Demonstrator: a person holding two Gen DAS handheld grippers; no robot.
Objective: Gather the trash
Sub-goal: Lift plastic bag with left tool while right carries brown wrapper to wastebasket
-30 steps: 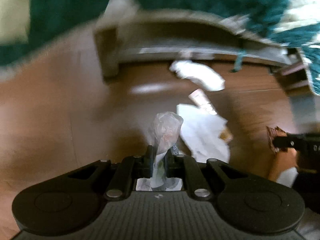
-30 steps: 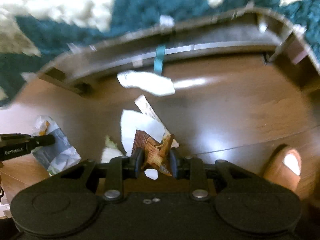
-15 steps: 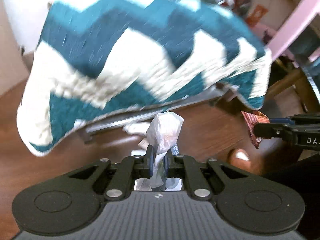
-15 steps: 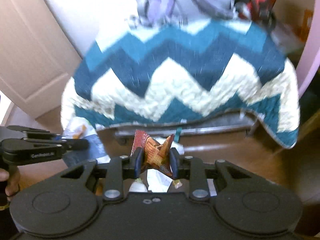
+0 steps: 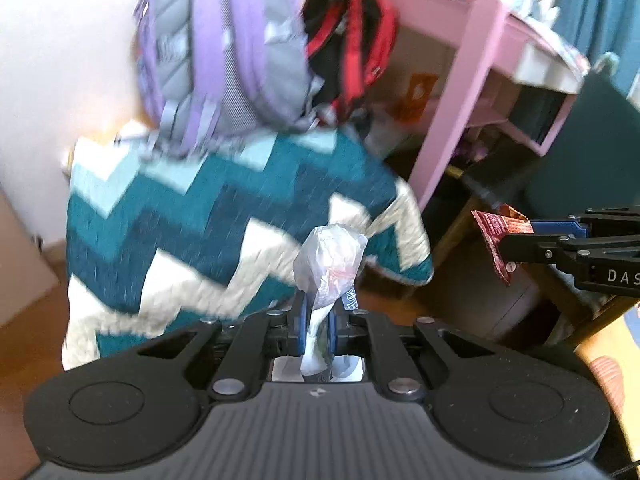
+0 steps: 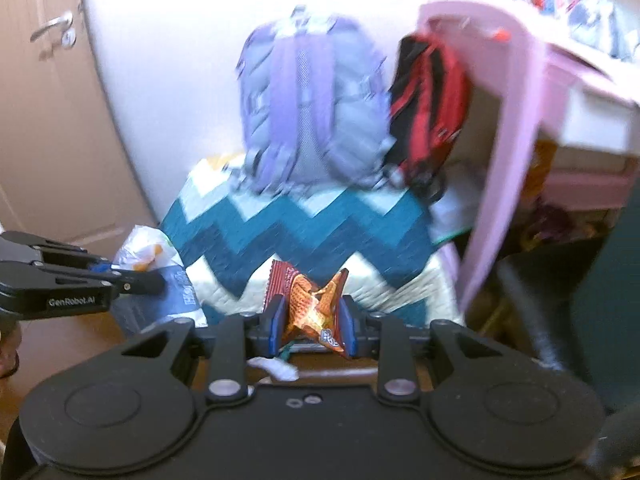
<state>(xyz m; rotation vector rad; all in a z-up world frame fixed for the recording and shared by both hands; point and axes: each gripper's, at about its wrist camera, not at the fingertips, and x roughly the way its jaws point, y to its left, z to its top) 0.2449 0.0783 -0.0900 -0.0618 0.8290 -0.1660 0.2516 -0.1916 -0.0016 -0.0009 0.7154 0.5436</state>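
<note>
Teal-and-cream zigzag blanket (image 5: 224,232) drapes over a low piece of furniture at the centre of both wrist views, its lower edge hanging just above a brown wooden floor (image 5: 28,320). Propped on the blanket against a pale wall (image 6: 180,60) stand a lilac-and-grey backpack (image 6: 312,104) and, just beside it, a red-and-black backpack (image 6: 432,108). To their right stands a pink counter (image 5: 460,92) with cluttered shelving beneath and loose items on top. A beige door (image 6: 44,120) with a metal lever handle (image 6: 52,32) fills the left edge of the right wrist view.

Left gripper (image 5: 316,320): closed on a crumpled clear plastic wrapper (image 5: 330,268), which stands upright between the blue pads; the same wrapper is seen from the side in the right wrist view, well above the floor. Right gripper (image 6: 312,320): jaws clamped on a crinkled red-brown snack wrapper (image 6: 316,304), pinched at its middle so both ends flare outward. Both pieces of trash are held in the air in front of the blanket, apart from each other. A small white scrap (image 6: 276,368) lies on the floor beneath the right gripper. Background detail is motion-blurred.
</note>
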